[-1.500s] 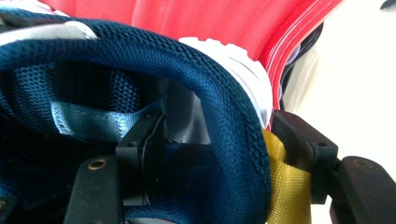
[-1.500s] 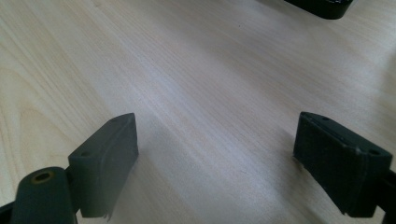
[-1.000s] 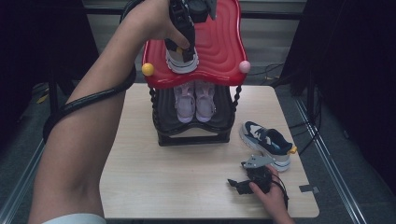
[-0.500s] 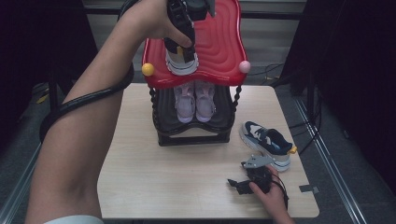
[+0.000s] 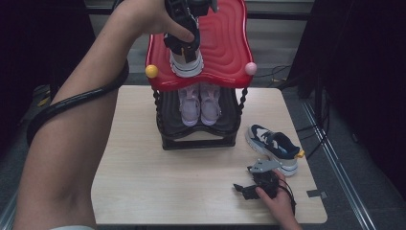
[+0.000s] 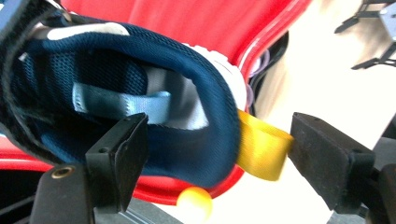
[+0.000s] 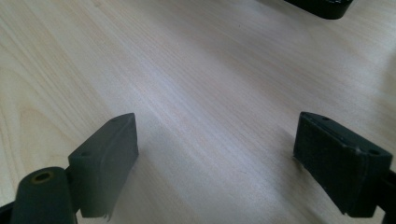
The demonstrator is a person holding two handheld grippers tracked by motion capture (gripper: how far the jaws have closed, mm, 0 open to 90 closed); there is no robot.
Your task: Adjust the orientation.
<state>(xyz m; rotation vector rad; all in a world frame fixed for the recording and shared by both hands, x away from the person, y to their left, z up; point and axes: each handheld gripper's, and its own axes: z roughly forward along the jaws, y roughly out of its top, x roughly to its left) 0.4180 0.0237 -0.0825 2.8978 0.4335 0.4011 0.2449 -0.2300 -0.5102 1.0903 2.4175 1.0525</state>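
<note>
The navy sneaker (image 6: 140,93) sits on the red top shelf (image 5: 225,43) of the rack at the table's far side; it looks light, with a soft padded collar, best taken at the heel. The left gripper (image 6: 215,154) stands wide, one jaw inside the collar, the other beside the yellow heel loop (image 6: 261,151), pads not pressing. The right gripper (image 7: 219,163) rests open over the near-right table (image 7: 187,70), holding nothing.

Toe of navy shoe (image 6: 140,93) cut off by frame edge
</note>
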